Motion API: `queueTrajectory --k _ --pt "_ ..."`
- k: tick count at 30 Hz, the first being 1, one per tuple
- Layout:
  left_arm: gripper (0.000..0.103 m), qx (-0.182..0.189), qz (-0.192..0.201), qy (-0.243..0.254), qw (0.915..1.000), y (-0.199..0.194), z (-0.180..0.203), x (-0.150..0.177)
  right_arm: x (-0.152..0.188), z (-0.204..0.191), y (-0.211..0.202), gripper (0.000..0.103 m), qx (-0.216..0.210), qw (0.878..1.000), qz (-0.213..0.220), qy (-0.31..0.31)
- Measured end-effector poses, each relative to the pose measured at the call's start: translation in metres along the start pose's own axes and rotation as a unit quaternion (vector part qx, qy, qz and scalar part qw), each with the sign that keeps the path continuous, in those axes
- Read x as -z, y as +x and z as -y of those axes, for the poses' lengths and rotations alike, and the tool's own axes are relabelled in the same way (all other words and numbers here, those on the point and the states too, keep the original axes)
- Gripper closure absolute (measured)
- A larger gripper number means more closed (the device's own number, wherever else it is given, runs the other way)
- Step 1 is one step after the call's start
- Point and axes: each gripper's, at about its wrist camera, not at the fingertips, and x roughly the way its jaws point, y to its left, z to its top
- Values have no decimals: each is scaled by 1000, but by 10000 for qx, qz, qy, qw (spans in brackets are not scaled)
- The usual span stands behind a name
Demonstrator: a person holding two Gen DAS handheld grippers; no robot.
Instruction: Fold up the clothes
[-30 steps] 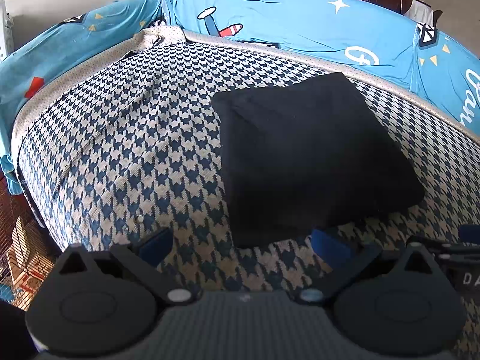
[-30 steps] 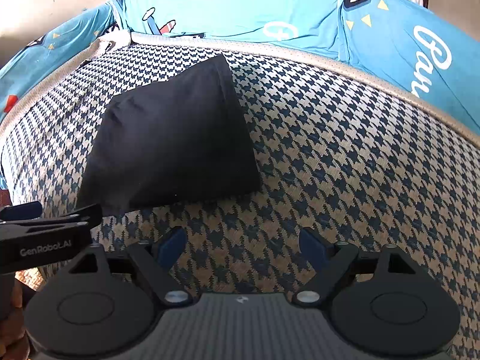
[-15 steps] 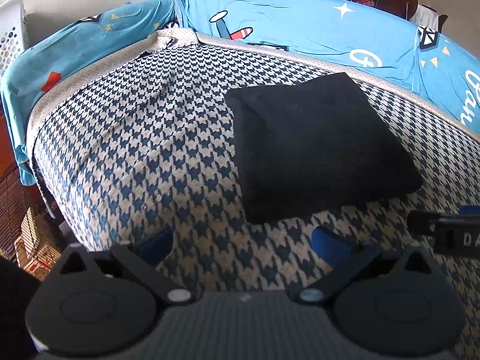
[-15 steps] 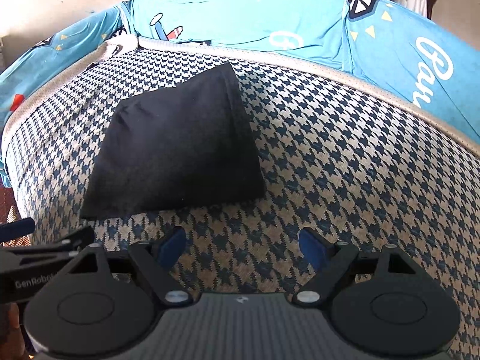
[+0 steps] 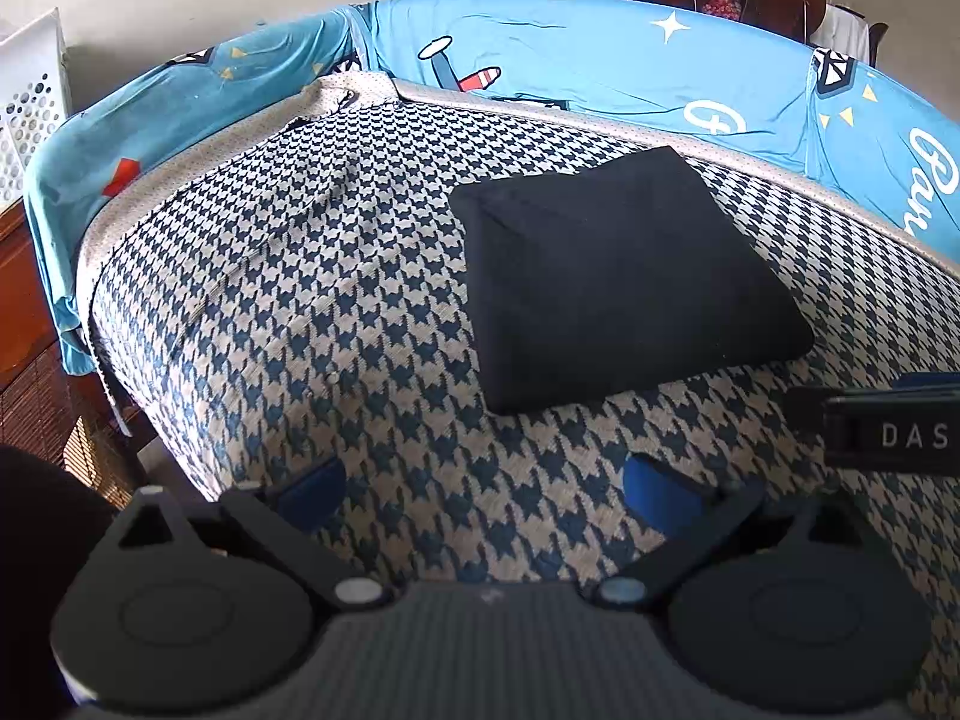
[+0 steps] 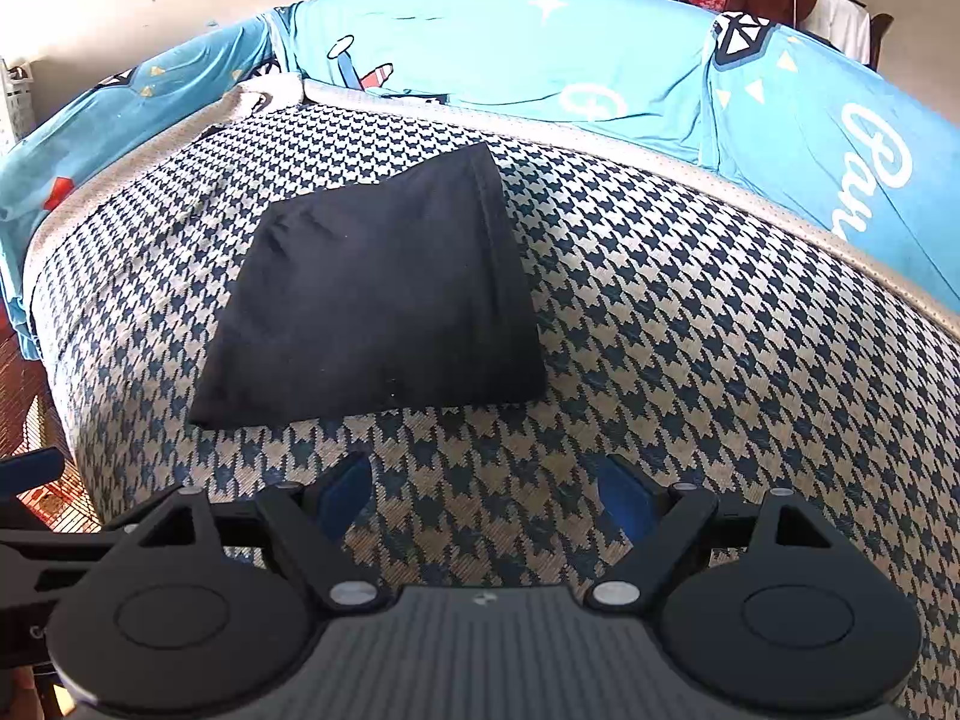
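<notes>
Black folded garment [image 5: 618, 276] lay flat on the houndstooth cushion [image 5: 300, 324], nearer its far edge by the blue cartoon cover [image 5: 600, 66]. Left gripper [image 5: 480, 498] and right gripper [image 6: 480, 495] hovered short of it, jaws apart and empty. In the right wrist view it narrowed toward a far corner, long axis running near-to-far. Any final smoothing would best press flat without dragging layers.
</notes>
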Motion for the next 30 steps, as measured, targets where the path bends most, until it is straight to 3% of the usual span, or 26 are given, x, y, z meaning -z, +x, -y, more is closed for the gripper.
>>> queueTrajectory --k 30 --pt "0 14 174 48 9998 -22 9 0 6 12 -13 20 -53 10000 77 10"
